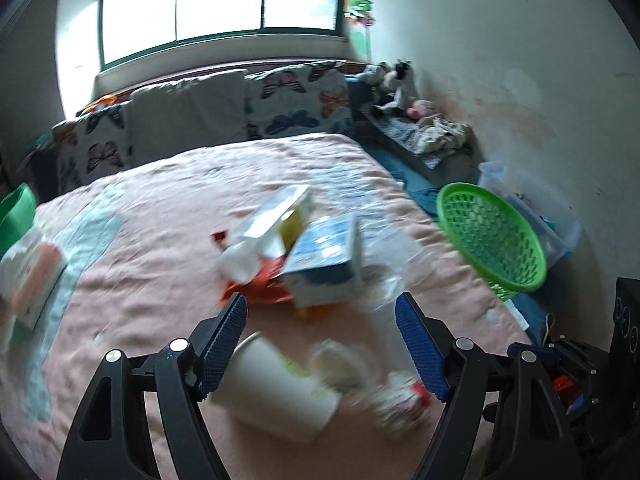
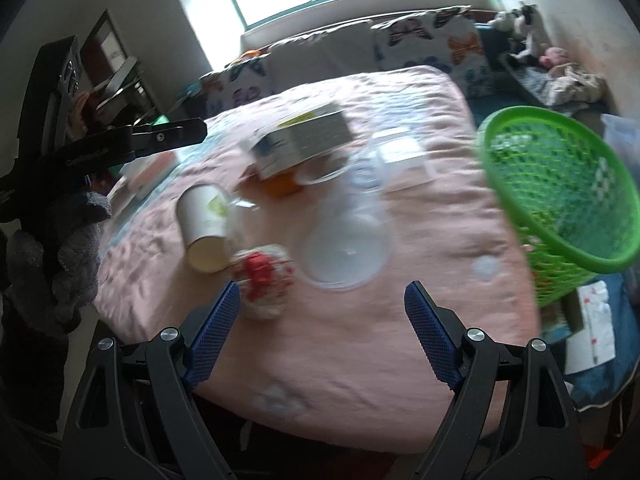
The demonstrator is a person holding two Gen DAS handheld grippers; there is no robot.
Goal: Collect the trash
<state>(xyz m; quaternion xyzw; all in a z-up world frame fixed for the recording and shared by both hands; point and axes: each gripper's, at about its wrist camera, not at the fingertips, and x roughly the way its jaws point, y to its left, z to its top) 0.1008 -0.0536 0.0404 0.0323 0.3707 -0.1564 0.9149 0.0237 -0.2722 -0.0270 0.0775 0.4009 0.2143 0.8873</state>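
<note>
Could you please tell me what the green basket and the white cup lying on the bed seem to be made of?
The green basket looks like moulded plastic: glossy, with an open lattice wall and a smooth rim. The white cup looks like matte paper, opaque with a rolled rim and printed label, though blur leaves that uncertain.

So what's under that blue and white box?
An orange wrapper pokes out from beneath the box, which leans on it. How far it runs underneath, and whether anything else lies there, is covered.

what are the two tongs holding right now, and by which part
Nothing. The left tongs stand open above the tipped white paper cup, and the right tongs stand open over the pink bedspread.
</note>
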